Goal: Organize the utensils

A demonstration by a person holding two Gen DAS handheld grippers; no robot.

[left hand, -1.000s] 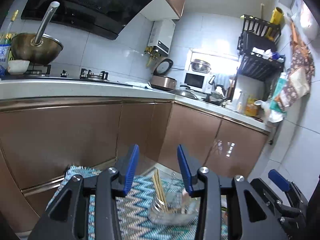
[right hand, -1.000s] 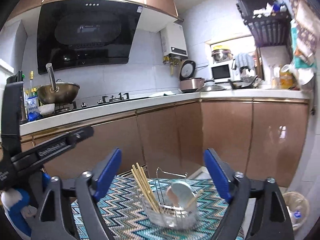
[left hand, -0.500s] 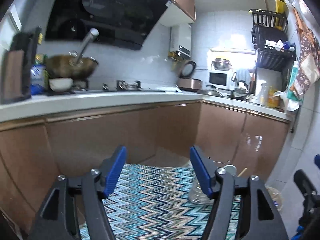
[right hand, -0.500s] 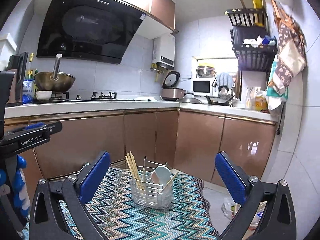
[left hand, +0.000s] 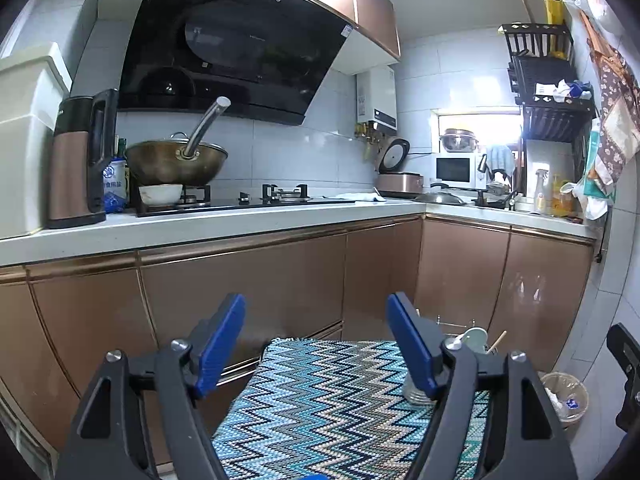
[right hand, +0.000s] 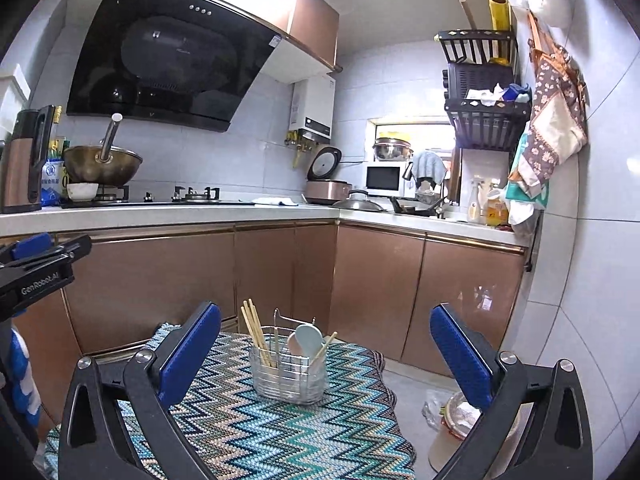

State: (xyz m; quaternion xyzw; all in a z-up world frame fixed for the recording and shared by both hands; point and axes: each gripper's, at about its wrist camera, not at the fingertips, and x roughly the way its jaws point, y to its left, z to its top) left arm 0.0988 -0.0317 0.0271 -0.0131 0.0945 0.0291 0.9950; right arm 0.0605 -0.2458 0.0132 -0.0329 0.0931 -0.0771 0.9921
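Observation:
A wire utensil basket (right hand: 288, 376) stands on a zigzag-patterned cloth (right hand: 260, 432), holding wooden chopsticks (right hand: 256, 332) and a pale spoon (right hand: 308, 340). My right gripper (right hand: 326, 316) is open and wide, back from the basket, with nothing between its blue pads. My left gripper (left hand: 316, 308) is open, its jaws still opening, with only the cloth (left hand: 328, 392) showing between them. In the left wrist view the basket (left hand: 414, 394) is mostly hidden behind the right finger, and the spoon (left hand: 474, 336) pokes out above it.
Brown cabinet doors (right hand: 280, 272) under an L-shaped white counter (right hand: 200, 214) face the cloth. A wok (right hand: 102, 164) and a kettle (right hand: 24, 168) sit on the counter. A lined bin (right hand: 460, 412) stands on the floor to the right.
Both grippers have drawn back from the basket. The left jaws have widened a lot, and the left view has swung so the basket lies to the right. The right jaws have widened slightly.

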